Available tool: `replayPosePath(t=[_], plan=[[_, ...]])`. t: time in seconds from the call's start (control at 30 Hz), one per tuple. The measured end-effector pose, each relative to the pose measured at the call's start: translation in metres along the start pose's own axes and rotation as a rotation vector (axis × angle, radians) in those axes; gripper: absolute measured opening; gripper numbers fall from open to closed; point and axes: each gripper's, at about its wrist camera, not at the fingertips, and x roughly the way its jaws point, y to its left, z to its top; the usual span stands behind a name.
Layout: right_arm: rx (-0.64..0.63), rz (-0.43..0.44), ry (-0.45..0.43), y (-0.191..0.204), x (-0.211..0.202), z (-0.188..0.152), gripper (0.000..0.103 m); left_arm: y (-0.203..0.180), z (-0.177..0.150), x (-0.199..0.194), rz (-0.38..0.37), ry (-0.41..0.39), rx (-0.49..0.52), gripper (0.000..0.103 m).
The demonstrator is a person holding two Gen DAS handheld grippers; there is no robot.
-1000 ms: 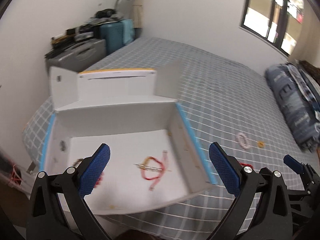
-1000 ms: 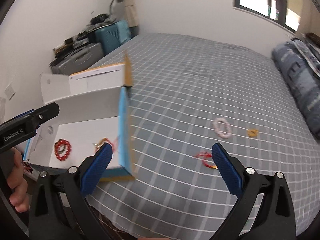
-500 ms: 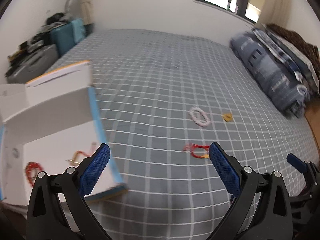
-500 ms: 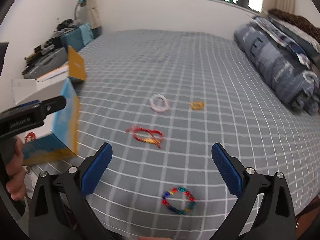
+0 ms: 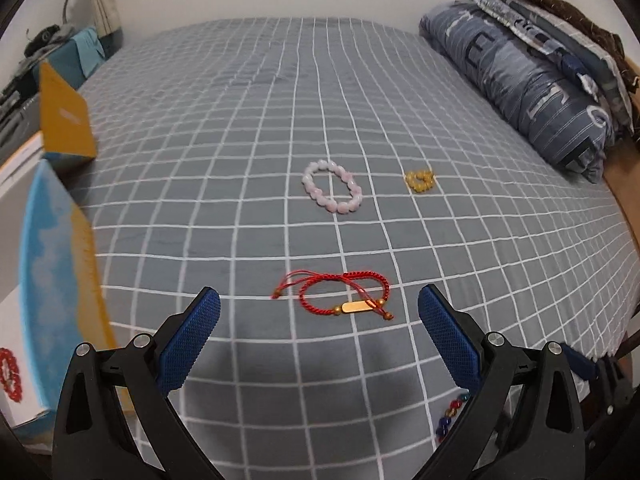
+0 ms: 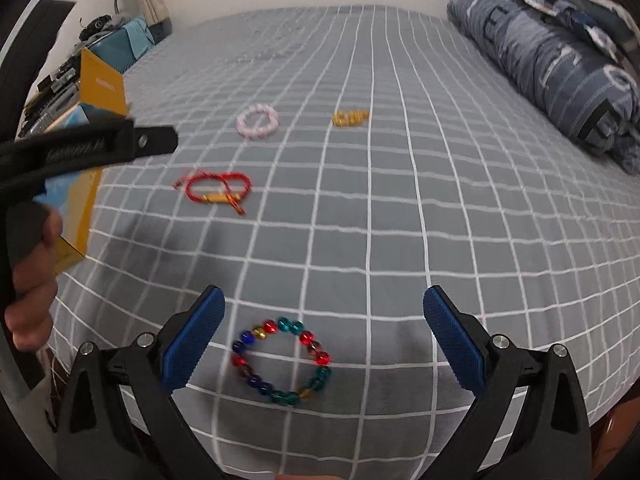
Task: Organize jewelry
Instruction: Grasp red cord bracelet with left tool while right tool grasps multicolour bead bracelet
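A red cord bracelet (image 5: 344, 298) with a gold bar lies on the grey checked bed, just beyond my open left gripper (image 5: 319, 340). Farther off lie a pink bead bracelet (image 5: 332, 186) and a small gold piece (image 5: 419, 181). A multicoloured glass bead bracelet (image 6: 282, 361) rests between the fingers of my open right gripper (image 6: 324, 346), near the bed's front edge. The right wrist view also has the red cord bracelet (image 6: 218, 191), pink bracelet (image 6: 258, 121) and gold piece (image 6: 350, 118). The open white box (image 5: 24, 280) with blue and yellow sides stands at far left, a red bead bracelet (image 5: 9, 374) inside.
A folded blue patterned duvet (image 5: 532, 80) lies along the right side of the bed. Suitcases and clutter (image 6: 120, 36) stand at the far left by the wall. A hand (image 6: 32, 280) holding the left gripper's handle shows at the left of the right wrist view.
Both grippers have swung right, away from the box and toward the loose jewelry, and dropped closer to the bed. Both stay open and hold nothing.
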Motion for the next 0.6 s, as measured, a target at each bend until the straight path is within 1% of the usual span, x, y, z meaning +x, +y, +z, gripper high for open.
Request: replayPosePath(t=[0.2, 0.33, 0.6], plan=[[0.014, 0.039, 0.050, -0.012, 0.018, -0.018, 0.096, -0.010, -0.004, 0.032, 0.019, 0.041, 0.040, 0.097], [0.005, 0.044, 0.079, -0.015, 0.028, -0.025, 0.096, -0.009, -0.009, 0.057, 0.020, 0.082, 0.028, 0.097], [-0.014, 0.032, 0.105, -0.013, 0.034, -0.027, 0.096, -0.017, -0.011, 0.074, 0.005, 0.094, 0.024, 0.097]])
